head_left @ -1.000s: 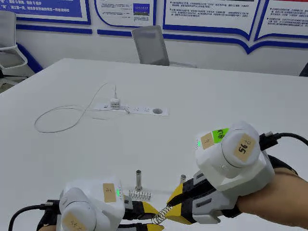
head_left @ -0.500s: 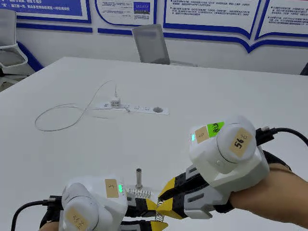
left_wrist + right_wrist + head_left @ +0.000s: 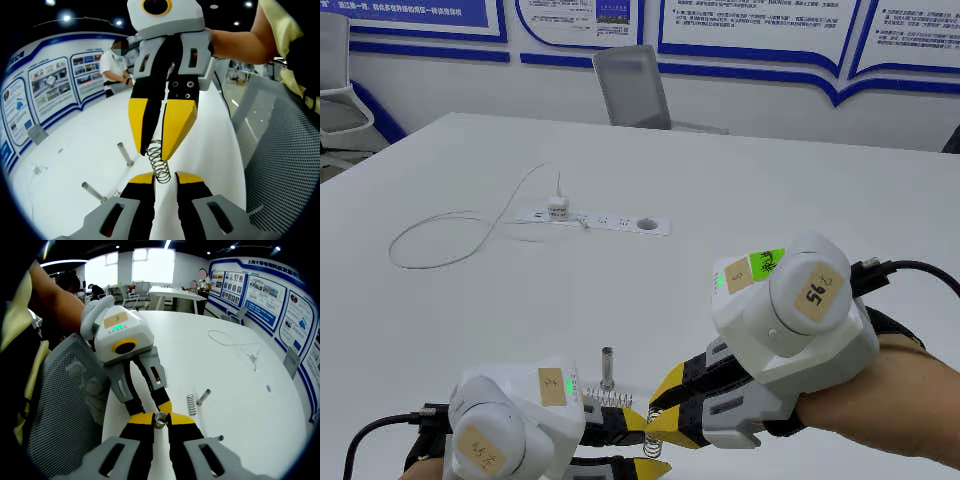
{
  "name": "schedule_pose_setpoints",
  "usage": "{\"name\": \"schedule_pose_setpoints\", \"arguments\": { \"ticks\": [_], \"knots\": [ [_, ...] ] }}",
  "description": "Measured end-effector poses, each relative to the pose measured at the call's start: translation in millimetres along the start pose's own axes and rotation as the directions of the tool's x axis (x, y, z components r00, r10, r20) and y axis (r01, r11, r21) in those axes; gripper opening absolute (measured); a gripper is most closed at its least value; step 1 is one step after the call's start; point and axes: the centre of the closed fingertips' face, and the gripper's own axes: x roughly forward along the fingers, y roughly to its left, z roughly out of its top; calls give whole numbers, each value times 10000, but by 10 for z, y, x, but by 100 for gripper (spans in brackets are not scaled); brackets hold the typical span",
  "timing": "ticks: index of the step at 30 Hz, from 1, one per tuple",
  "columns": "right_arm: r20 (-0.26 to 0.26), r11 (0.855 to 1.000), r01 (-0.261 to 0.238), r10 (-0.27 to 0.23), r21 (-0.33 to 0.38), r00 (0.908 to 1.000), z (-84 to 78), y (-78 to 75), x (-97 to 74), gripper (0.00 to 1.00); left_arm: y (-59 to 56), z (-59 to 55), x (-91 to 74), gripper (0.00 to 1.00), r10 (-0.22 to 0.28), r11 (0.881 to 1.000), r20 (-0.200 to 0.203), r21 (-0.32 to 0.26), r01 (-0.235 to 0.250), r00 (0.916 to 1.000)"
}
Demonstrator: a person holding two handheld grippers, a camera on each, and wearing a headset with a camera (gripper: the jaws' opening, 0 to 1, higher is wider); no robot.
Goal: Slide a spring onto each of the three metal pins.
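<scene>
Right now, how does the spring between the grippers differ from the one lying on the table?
The held spring is off the table, pinched between the left gripper and the right gripper; the loose spring lies flat on the white table, gripped by nothing. The held spring is away from the pins; the loose spring lies beside an upright metal pin. Both are metal coil springs, neither on a pin yet.

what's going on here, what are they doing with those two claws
A person holds one spring between both claws: the left claw grips one end and the right claw the other. A second spring lies on the white table beside an upright metal pin. The pins in view are bare.
</scene>
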Motion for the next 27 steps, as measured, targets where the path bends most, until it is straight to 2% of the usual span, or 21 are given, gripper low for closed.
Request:
{"name": "schedule_pose_setpoints", "arguments": {
  "ticks": [12, 18, 24, 27],
  "knots": [
    [19, 9978, 602, -603, 271, 9982, -29, -215, -163, 11, 184, -51, -165, 26, 760, 9943, 317, -770, -734, 9966],
    [12, 9951, 898, -900, 421, 9959, -52, -337, -259, 11, 289, -107, -272, 33, 1283, 9850, 439, -1222, -1221, 9908],
    [42, 9912, 1203, -1207, 550, 9927, -67, -471, -362, 11, 366, -192, -382, 38, 1678, 9753, 383, -1523, -1602, 9851],
    [92, 9879, 1419, -1428, 623, 9897, -66, -560, -417, 11, 419, -249, -453, 41, 1977, 9663, 268, -1734, -1902, 9799]
  ]
}}
